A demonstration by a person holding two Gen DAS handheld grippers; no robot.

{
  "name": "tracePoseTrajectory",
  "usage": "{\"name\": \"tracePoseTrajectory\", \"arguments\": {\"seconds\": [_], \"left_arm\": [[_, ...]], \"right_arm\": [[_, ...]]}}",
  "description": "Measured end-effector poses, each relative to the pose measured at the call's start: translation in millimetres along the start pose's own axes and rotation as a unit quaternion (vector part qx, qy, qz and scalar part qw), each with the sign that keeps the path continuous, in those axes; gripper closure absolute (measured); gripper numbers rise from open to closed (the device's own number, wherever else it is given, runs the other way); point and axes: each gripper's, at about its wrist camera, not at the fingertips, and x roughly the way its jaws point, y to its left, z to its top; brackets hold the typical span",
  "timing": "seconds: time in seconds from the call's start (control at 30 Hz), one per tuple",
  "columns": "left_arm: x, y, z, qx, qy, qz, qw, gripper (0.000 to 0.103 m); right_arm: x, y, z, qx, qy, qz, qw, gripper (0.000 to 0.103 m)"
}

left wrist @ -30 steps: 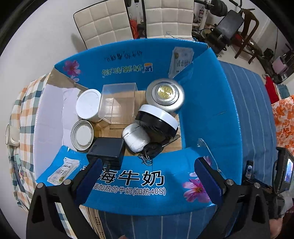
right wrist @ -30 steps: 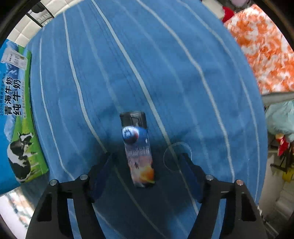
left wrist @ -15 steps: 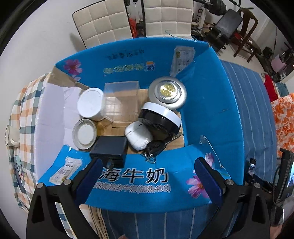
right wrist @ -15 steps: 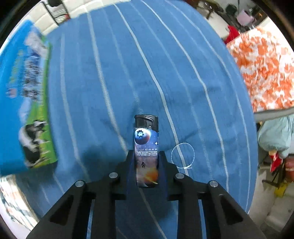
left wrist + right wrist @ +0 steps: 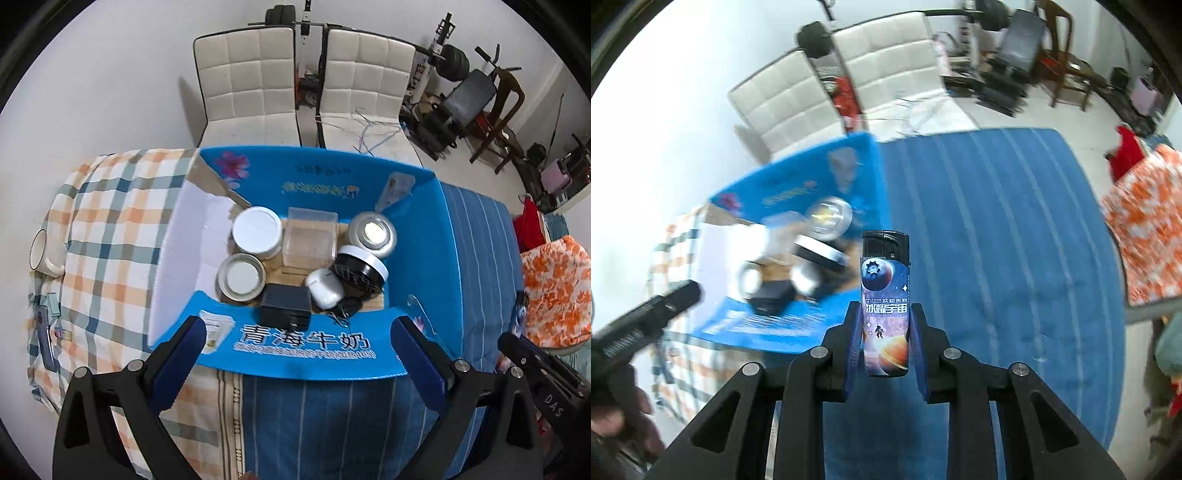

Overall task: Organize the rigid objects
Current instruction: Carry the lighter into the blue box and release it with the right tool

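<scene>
An open blue milk carton box [image 5: 306,341] holds a white jar [image 5: 256,230], a clear plastic case [image 5: 309,242], a silver puck light [image 5: 373,232], a black-and-white round case [image 5: 360,271], a white earbud case [image 5: 324,288], a black charger [image 5: 284,304], a tin lid [image 5: 242,277] and a car key [image 5: 345,308]. My left gripper [image 5: 299,347] hangs open above the box's near wall, holding nothing. My right gripper [image 5: 884,319] is shut on a space-print lighter [image 5: 884,275], held upright in the air, right of the blurred box [image 5: 798,192].
The box sits where a plaid cloth [image 5: 110,229] meets a blue striped cloth [image 5: 997,221]. A white mug [image 5: 40,254] stands at the far left. Orange-patterned fabric [image 5: 1145,229] lies at the right edge. Two white chairs [image 5: 303,81] stand behind the table.
My right gripper went from open around the lighter lying on the blue cloth to shut on it, then lifted it and swung toward the box. My left gripper drew back from the box.
</scene>
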Motion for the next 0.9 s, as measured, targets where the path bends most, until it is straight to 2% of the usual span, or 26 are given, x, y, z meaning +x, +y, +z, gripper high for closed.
{"name": "tracePoseTrajectory", "arguments": {"seconds": [0.13, 0.3, 0.5, 0.9], "left_arm": [[5, 10, 7, -0.004, -0.004, 0.005, 1.0, 0.001], [25, 14, 18, 0.008, 0.0, 0.015, 0.9999, 0.001], [55, 14, 28, 0.026, 0.017, 0.017, 0.9994, 0.001], [99, 9, 35, 0.046, 0.047, 0.014, 0.9977, 0.001]], "right_arm": [[17, 26, 15, -0.013, 0.005, 0.01, 1.0, 0.076], [58, 41, 25, -0.014, 0.026, -0.004, 1.0, 0.076], [107, 42, 30, -0.007, 0.053, -0.03, 0.998, 0.076], [161, 39, 33, 0.003, 0.087, -0.07, 0.994, 0.076]]}}
